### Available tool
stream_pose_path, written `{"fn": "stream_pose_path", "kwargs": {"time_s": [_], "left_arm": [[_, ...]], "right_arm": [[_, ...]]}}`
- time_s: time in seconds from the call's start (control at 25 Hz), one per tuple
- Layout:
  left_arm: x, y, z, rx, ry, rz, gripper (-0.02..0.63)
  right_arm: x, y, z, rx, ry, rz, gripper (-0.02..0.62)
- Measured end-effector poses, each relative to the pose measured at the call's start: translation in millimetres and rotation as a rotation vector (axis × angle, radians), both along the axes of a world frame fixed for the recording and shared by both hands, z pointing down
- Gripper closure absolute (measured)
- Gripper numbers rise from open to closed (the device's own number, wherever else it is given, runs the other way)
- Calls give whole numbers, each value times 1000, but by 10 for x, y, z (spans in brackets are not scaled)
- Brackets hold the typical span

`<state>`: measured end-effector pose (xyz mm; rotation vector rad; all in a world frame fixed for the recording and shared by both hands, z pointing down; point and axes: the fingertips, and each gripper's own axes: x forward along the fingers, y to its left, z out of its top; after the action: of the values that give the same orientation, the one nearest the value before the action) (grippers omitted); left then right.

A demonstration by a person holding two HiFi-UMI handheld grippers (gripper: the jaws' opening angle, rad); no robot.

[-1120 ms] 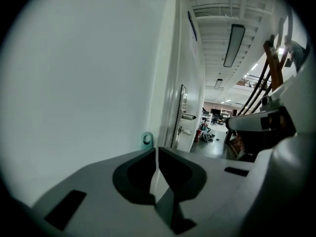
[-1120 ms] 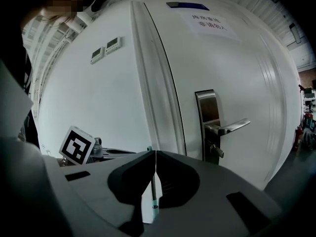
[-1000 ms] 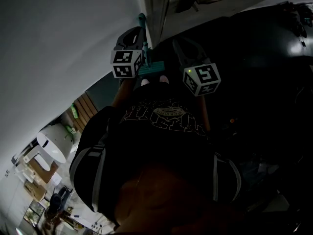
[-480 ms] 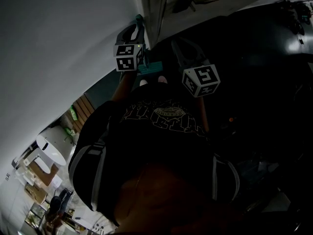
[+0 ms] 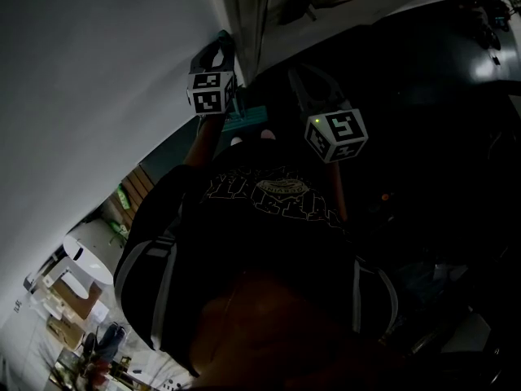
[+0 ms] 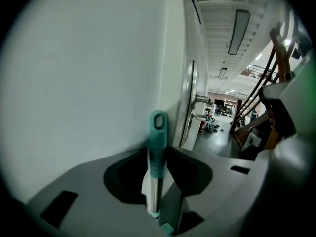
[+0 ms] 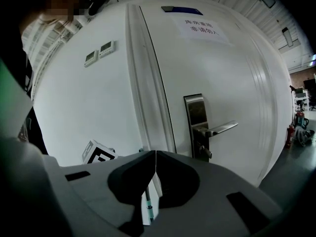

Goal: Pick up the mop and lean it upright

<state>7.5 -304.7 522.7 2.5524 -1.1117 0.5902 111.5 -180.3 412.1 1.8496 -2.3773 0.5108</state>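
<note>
The mop [image 6: 157, 147] stands between the opening jaws of the left gripper [image 6: 158, 152], which hides most of its head; the door sign [image 7: 200, 26] is unreadably small.

One mop [image 6: 158, 142], a left gripper [image 5: 213, 52] and a right gripper [image 5: 313, 80], one door [image 7: 222, 68], two wall switches [image 7: 107, 46].

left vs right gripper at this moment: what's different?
Left gripper: jaws apart and opening, with the mop handle upright between them. Right gripper: jaws together, nothing between them. The left gripper sits close against the white wall, while the right gripper looks at the door. Shared: both are grey and held up near the corner where wall and door meet.
</note>
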Motion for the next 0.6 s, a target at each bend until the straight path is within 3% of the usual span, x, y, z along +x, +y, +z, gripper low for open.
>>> {"fn": "stream_pose_path", "kwargs": {"time_s": [0.6], "left_arm": [[20, 33, 52, 6, -15, 6, 459]], "right_arm": [[28, 50, -13, 4, -1, -5, 575]]}}
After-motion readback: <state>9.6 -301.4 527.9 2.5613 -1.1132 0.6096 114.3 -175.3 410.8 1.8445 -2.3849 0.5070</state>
